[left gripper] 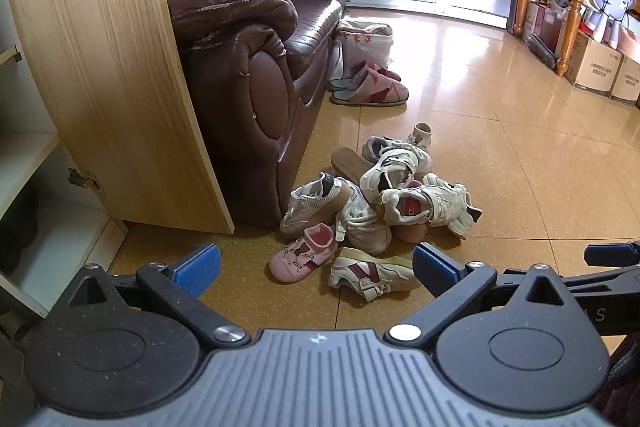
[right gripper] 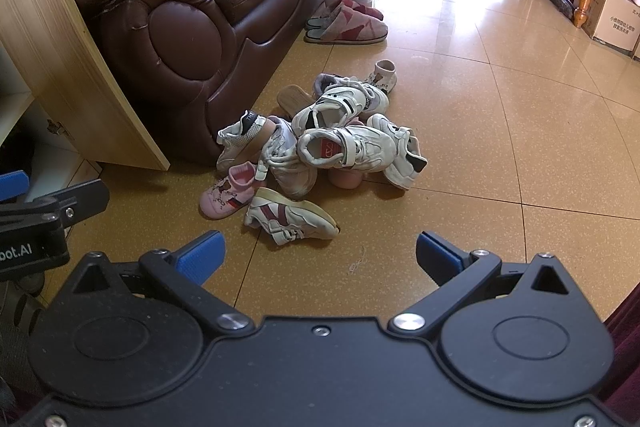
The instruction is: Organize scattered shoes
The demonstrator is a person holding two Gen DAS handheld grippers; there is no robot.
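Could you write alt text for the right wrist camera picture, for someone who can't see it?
A jumbled pile of small shoes lies on a tan tiled floor beside a brown leather sofa. The right gripper, jaws open and empty, points at it from the foreground.

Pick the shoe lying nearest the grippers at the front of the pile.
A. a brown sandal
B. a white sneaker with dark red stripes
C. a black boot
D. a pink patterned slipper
B: the white sneaker with dark red stripes lies on its side at the near edge of the pile, beside the pink baby shoe.
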